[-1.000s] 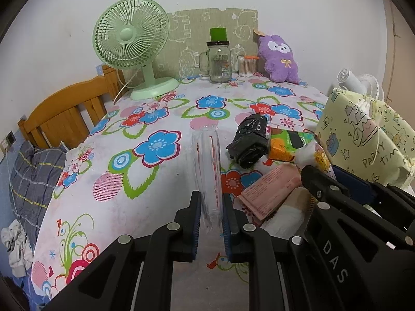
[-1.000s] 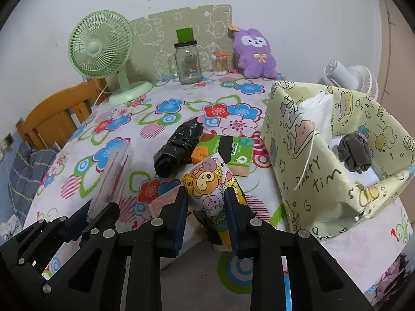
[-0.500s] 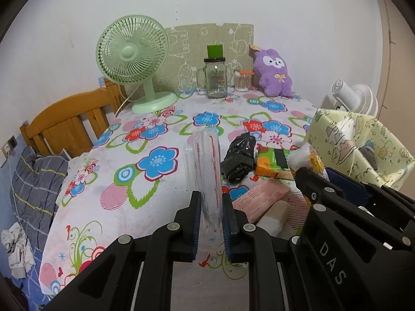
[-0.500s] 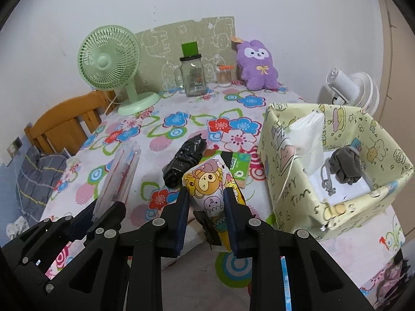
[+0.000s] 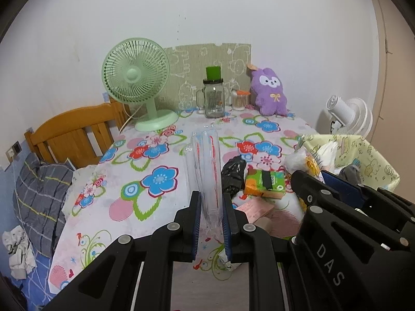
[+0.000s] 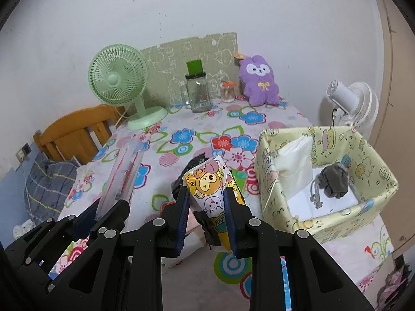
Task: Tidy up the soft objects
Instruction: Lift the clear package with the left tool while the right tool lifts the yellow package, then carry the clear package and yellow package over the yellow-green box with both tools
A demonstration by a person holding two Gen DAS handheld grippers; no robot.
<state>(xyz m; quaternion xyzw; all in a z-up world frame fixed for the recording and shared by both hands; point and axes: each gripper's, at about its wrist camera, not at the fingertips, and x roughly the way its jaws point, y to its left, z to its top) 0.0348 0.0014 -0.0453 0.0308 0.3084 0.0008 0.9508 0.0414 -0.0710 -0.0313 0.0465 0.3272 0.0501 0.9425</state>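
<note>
Since a second ago both of my hands have risen, so the tabletop (image 5: pixel 166 140) sits lower and farther off in both views. From my left wrist, my left fingers (image 5: pixel 211 223) are closed nearly flat on a clear plastic bag (image 5: pixel 206 165) with thin red lines, a limp crinkled sleeve standing up between the blue pads; its lower end is lost below them. My right tool crosses the lower right corner and hides much of the pile: a crumpled black bag (image 5: pixel 233 176), an orange and green pack (image 5: pixel 264 186) and a pink paper packet (image 5: pixel 255 207), which is only partly in sight. The yellow fabric box (image 5: pixel 363 153) is cut off by that tool. From my right wrist, my right fingers (image 6: pixel 207 217) pinch a glossy cartoon-printed pouch (image 6: pixel 210 189), held clear above the flowered cloth; something dark and crumpled hangs at its lower end, and I cannot make out what it is. The open, soft-walled box stands just to the right, holding a white folded cloth (image 6: pixel 295 160) and a grey bundle (image 6: pixel 334 181). My left tool shows at lower left with its clear bag.
</note>
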